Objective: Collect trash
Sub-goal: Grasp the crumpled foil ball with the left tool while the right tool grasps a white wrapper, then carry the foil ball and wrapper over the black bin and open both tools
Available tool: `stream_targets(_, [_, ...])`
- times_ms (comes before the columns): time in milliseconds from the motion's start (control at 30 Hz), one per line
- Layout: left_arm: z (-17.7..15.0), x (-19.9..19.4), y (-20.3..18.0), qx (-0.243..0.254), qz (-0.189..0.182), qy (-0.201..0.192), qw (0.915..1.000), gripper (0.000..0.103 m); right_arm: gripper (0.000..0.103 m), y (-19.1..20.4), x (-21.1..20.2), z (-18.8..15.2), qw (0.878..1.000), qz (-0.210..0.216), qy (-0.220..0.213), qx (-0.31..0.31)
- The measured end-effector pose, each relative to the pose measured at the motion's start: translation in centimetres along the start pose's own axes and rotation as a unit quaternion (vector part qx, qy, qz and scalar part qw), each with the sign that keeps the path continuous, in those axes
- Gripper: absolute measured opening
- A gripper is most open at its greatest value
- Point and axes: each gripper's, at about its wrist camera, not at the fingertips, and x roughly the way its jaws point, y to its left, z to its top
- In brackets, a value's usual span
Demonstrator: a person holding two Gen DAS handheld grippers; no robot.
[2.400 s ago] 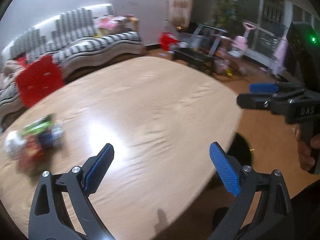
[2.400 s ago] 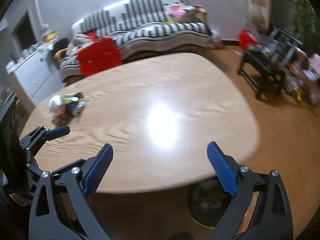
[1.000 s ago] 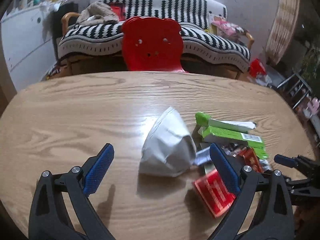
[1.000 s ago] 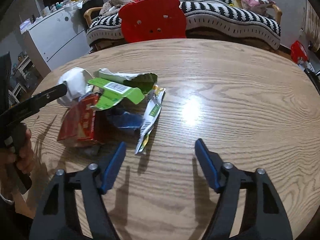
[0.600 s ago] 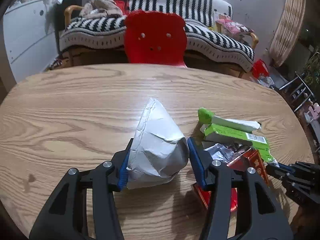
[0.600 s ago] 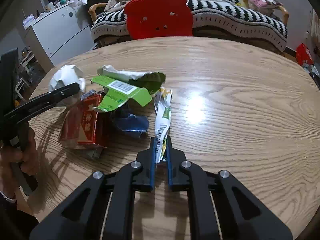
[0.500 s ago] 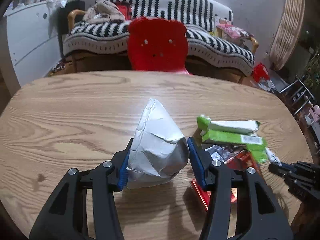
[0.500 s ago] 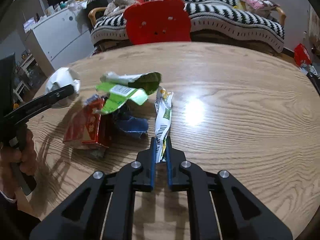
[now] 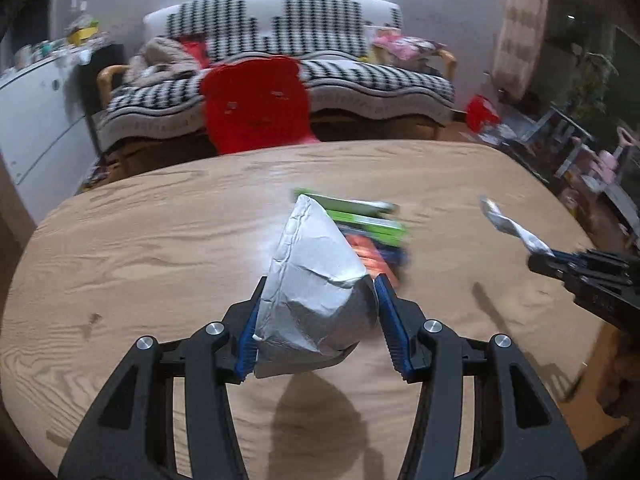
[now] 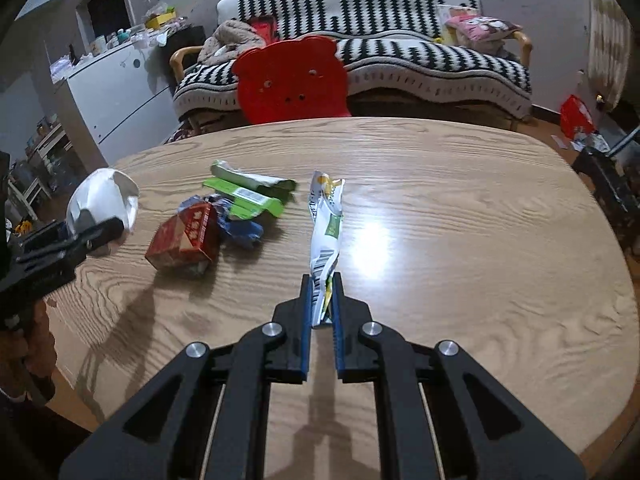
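Since both tools are loaded and clear of the tabletop [image 10: 480,208], I'd carry them off steady with the squeeze kept on. Left tool [image 9: 316,328] is clamped on the crumpled white bag [image 9: 316,280], so don't crush it till it pops out. Right tool [image 10: 321,300] is pinching the thin wrapper [image 10: 326,224] by its end; red box [image 10: 184,236] and green packs [image 10: 248,192] remain behind.
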Motion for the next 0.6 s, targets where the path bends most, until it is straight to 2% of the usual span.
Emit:
stream_targets(100, [-0.6, -0.9, -5.0, 0.028, -0.020, -0.010, 0.9994, 0.051, 0.010, -2.6, -2.7, -1.1, 1.000, -0.015, -0.010, 0.010])
stream_targets(233, [-1.4, -1.4, -11.4, 0.059, -0.070, -0.011, 0.9957, 0.051, 0.010, -6.9, -6.8, -3.3, 0.998, -0.045, -0.023, 0.031])
stream_targets(433, [-3.8, -1.6, -21.8, 0.124, -0.146, 0.002, 0.9815, 0.051, 0.010, -13.7, -12.6, -7.4, 0.993, -0.092, -0.032, 0.072])
stream_targets(600, [-5.6, -1.4, -28.4, 0.163, -0.188, 0.013, 0.9685, 0.051, 0.010, -19.1, -15.9, -11.4, 0.985, -0.127, -0.030, 0.114])
